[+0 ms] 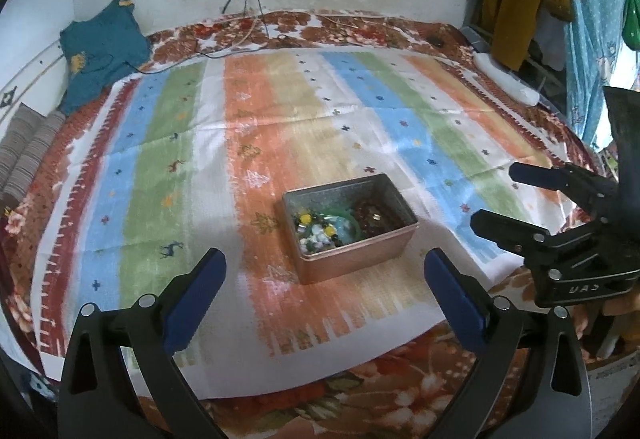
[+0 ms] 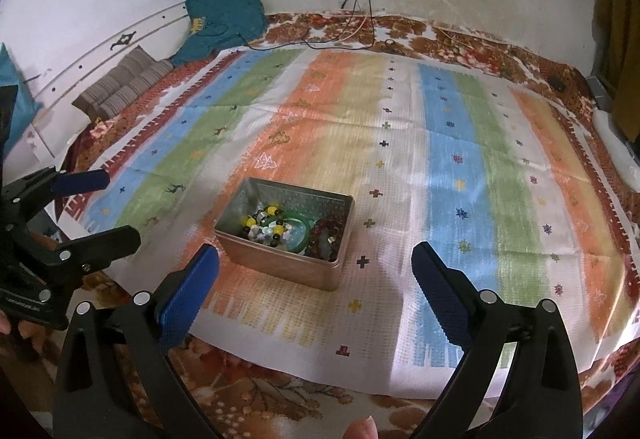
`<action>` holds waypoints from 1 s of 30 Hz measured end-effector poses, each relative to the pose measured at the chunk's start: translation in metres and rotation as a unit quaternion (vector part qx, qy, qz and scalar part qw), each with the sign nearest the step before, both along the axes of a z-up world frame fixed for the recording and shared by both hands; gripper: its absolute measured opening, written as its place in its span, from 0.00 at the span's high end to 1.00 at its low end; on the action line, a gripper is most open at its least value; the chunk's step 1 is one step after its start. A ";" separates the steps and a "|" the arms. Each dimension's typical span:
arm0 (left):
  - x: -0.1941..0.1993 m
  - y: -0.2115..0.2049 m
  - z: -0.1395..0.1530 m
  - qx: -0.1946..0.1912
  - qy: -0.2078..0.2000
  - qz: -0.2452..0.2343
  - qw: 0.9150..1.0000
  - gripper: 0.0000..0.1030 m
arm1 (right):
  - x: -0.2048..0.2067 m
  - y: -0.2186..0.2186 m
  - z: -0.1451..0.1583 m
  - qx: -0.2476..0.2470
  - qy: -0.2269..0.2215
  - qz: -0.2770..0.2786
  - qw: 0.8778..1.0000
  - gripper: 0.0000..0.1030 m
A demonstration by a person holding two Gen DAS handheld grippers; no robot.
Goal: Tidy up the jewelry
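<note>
On bed: tin (image 1: 352, 235) holds jewelry (image 1: 340, 227), pooled for sorting.
Left gripper (image 1: 324, 271): fingers wide apart, empty.
Right gripper (image 2: 316, 263): likewise.

Contents of the metal box (image 1: 362, 253) form a tangle: individual pieces of the beaded jewelry (image 1: 320, 231) cannot be separated, and the green bangle (image 2: 298, 229) is partly buried under beads. The dark red beads (image 2: 330, 233) lie in shadow against the box's wall; their count is unreadable. The right gripper (image 1: 494, 195) is cut off by the frame's right edge in the left wrist view; the left gripper (image 2: 114, 205) is cut off by the left edge in the right wrist view. A fingertip (image 2: 362, 429) is cropped at the bottom edge. Lettering on the right gripper's body is too blurred to read.
</note>
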State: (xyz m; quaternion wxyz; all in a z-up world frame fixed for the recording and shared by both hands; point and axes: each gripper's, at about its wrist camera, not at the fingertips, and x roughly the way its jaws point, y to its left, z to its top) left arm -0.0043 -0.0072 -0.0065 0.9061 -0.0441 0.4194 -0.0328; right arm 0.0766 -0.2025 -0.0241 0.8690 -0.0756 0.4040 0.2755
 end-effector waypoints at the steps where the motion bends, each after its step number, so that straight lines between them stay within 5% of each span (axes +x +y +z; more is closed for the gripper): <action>1: -0.001 -0.001 0.000 0.003 -0.001 0.001 1.000 0.05 | 0.000 0.000 0.000 0.000 0.000 0.000 1.000 0.05; 10: -0.011 -0.014 0.000 0.044 -0.017 -0.005 0.999 0.06 | -0.012 -0.003 0.005 0.008 -0.016 0.002 1.000 0.05; 30: -0.013 -0.008 0.006 0.031 -0.031 0.014 0.999 0.05 | -0.022 -0.009 0.013 0.018 -0.033 -0.005 0.999 0.05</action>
